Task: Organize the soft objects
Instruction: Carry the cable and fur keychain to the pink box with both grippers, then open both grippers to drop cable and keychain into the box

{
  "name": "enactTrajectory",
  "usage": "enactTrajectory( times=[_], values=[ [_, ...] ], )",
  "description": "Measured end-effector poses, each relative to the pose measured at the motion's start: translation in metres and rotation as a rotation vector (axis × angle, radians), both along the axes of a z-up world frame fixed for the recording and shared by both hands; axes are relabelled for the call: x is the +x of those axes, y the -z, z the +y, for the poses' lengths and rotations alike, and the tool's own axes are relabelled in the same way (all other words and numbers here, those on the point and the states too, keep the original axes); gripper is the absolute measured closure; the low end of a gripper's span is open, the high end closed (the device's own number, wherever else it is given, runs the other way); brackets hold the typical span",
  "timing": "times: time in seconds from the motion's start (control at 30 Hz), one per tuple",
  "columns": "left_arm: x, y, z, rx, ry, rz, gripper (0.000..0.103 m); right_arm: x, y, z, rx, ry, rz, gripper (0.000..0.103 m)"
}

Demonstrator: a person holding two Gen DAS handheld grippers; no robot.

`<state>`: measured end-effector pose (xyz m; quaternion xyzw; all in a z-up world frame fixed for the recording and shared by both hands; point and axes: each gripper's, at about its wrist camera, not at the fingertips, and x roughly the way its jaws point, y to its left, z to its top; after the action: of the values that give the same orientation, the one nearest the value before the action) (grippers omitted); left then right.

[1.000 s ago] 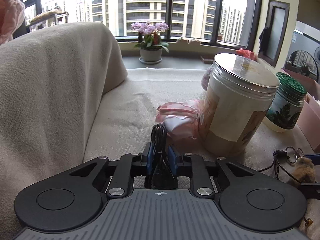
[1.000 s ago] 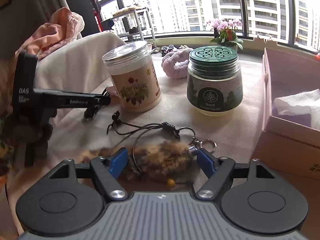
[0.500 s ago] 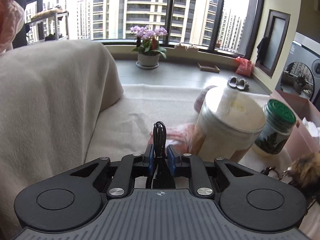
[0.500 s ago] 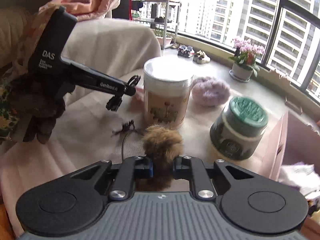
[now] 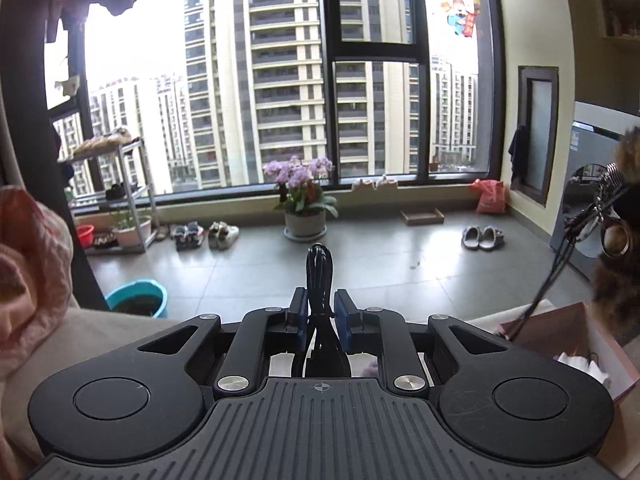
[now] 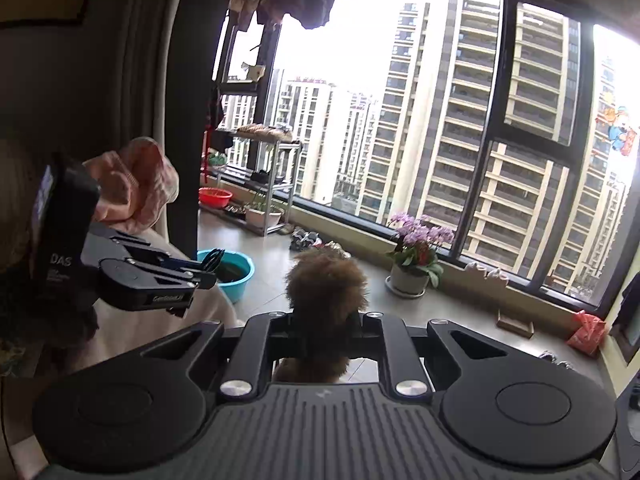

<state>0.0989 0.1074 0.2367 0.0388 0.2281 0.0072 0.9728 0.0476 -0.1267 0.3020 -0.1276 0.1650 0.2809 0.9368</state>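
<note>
Fur is what we are dealing with on the right: the right gripper is holding its jaws pressed into a brown fluffy pompom keychain, which is bulging above and below the grip, raised well off the surface with the window behind it. In the left wrist view the same pompom keychain is hanging at the right edge, its metal ring and dark cords trailing down toward the pink box below. We are judging it very light and squashy, so the pile is giving way under the pads; the firm core of the ball is the sensible place to be holding it, since the loose cords and ring are swinging freely and could be catching on the box rim.

The left gripper is pinching a bundle of thin black cord between its blue pads, the loop standing up glossy and springy above them. We are guessing it is light, slick and inclined to uncoil, so gripping across the gathered strands is keeping it together.

A pink cloth is lying crumpled, soft and wrinkled, at the left on the beige cover
</note>
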Motion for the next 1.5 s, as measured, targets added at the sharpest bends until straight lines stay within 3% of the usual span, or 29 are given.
enactTrajectory(
  times=[0.2, 0.47, 0.7, 0.87, 1.1, 1.23, 1.3, 1.4, 1.5],
  values=[
    [-0.007, -0.042, -0.064, 0.054, 0.069, -0.051, 0.084, -0.006, -0.039, -0.047, 0.072, 0.083, -0.094, 0.088],
    [-0.022, -0.069, -0.147, 0.116, 0.185, -0.113, 0.084, -0.018, -0.058, -0.103, 0.109, 0.168, -0.153, 0.088],
    [-0.019, -0.056, -0.21, 0.144, 0.304, -0.101, 0.084, -0.018, -0.054, -0.15, 0.156, 0.225, -0.163, 0.088],
    [-0.003, -0.022, -0.241, 0.115, 0.394, -0.013, 0.084, -0.01, -0.038, -0.178, 0.174, 0.257, -0.137, 0.088],
    [0.031, 0.048, -0.256, -0.022, 0.481, 0.184, 0.083, 0.017, 0.001, -0.203, 0.174, 0.28, -0.043, 0.088],
    [0.066, 0.116, -0.243, -0.167, 0.537, 0.393, 0.083, 0.042, 0.044, -0.203, 0.153, 0.278, 0.049, 0.088],
    [0.083, 0.155, -0.231, -0.258, 0.566, 0.513, 0.082, 0.059, 0.081, -0.191, 0.098, 0.277, 0.116, 0.088],
    [0.092, 0.19, -0.22, -0.231, 0.554, 0.54, 0.081, 0.087, 0.144, -0.172, 0.026, 0.255, 0.311, 0.084],
    [0.089, 0.192, -0.205, -0.215, 0.565, 0.487, 0.081, 0.114, 0.2, -0.162, 0.021, 0.232, 0.551, 0.079]
  ],
)
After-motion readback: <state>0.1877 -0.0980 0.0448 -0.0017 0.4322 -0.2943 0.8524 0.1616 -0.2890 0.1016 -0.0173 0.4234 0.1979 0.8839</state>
